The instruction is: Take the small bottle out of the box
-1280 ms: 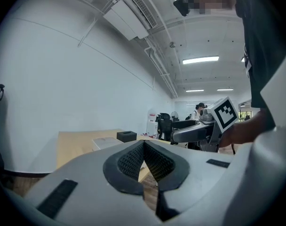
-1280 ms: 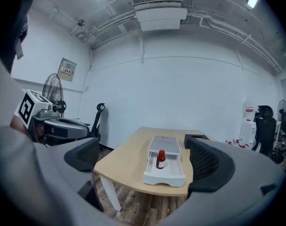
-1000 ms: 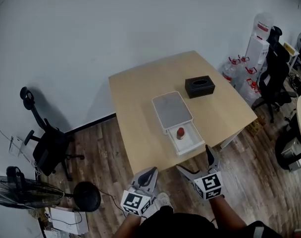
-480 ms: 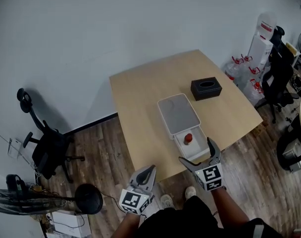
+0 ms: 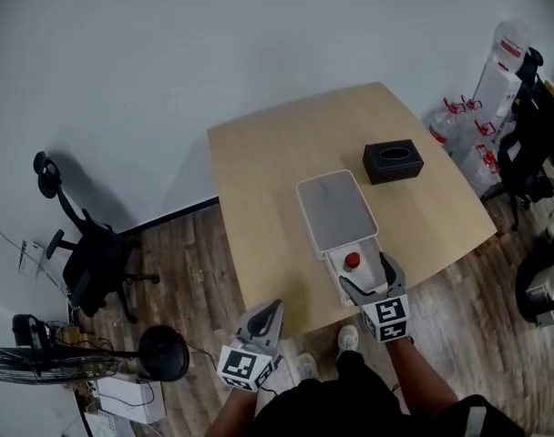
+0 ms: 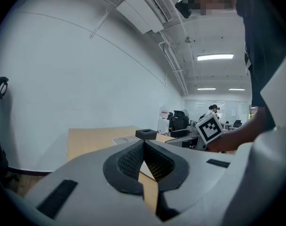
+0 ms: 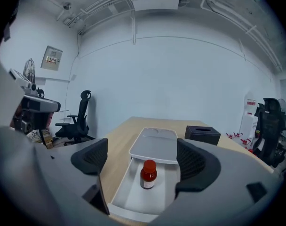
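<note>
Holding the right claw (image 5: 366, 276) (image 7: 144, 160) at the near end of the pulled-out drawer (image 5: 333, 267) (image 7: 124, 182), over the near right part of the desk (image 5: 268, 171) (image 7: 115, 145) (image 6: 86, 138). Pointing it away along the drawer, jaws well apart and closing, pads touching nothing.

Finding the small bottle (image 5: 353, 261) (image 7: 148, 174) upright on the drawer floor, just beyond the claw tips and in line with the gap between them. Noting dark brown glass, a red cap and a pale label. Sits roughly midway between the drawer's two side walls, clear of both.

Seeing the drawer slid out toward the near side from under the white box (image 5: 336, 209) (image 7: 154, 145). Lies flat on the desk, its grey-white top on the far side of the bottle.

Carrying the left claw (image 5: 270, 313) (image 6: 144, 145) low and near, to the left of the right one, just off the near edge of the desk and above the wooden floor (image 5: 186, 271). Jaws pressed together, with nothing between them.

Spotting a black tissue box (image 5: 394, 161) (image 7: 202, 134) (image 6: 146, 133) on the far right of the desk, apart from the white box. Placing a black office chair (image 5: 90, 262) (image 7: 79, 121) well to the left, standing on the floor near the wall. Glimpsing water jugs (image 5: 464, 121) on the floor beyond the desk's far right corner.
</note>
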